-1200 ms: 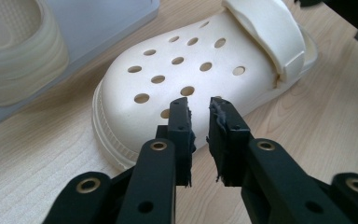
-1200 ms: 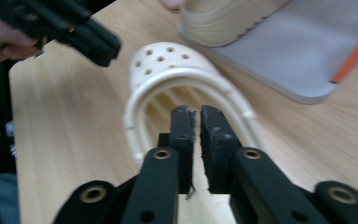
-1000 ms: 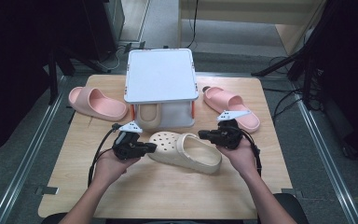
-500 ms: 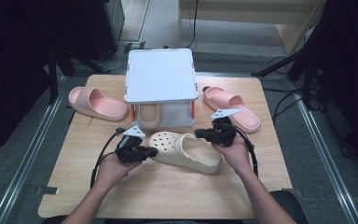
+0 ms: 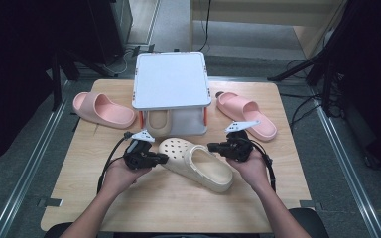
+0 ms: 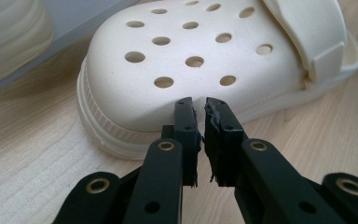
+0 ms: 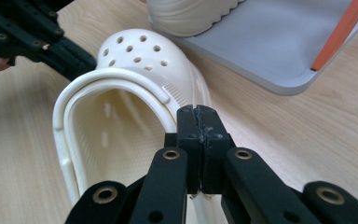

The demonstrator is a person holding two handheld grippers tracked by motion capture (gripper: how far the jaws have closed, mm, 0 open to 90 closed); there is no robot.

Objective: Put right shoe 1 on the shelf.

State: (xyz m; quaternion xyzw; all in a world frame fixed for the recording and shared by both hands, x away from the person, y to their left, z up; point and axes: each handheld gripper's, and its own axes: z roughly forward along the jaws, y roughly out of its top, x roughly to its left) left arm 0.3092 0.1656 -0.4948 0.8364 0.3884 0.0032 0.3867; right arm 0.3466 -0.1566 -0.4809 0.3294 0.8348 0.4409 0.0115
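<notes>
Cream perforated foam clog [image 5: 197, 161] lies on wooden tabletop [image 5: 178, 208], toe toward grey two-tier rack [image 5: 171, 82], just in front of it. Left gripper [image 6: 199, 108]: jaws nearly together, tips against toe cap, nothing between. Right gripper [image 7: 197, 116]: jaws pressed together, tips at clog's side rim by heel strap [image 7: 116, 79]; whether rim is pinched, cannot tell. Judgement: nudging clog into line. Push low on sole edge, both sides evenly, slow, or toe may swing. Pink slides [image 5: 104, 109] well apart.
</notes>
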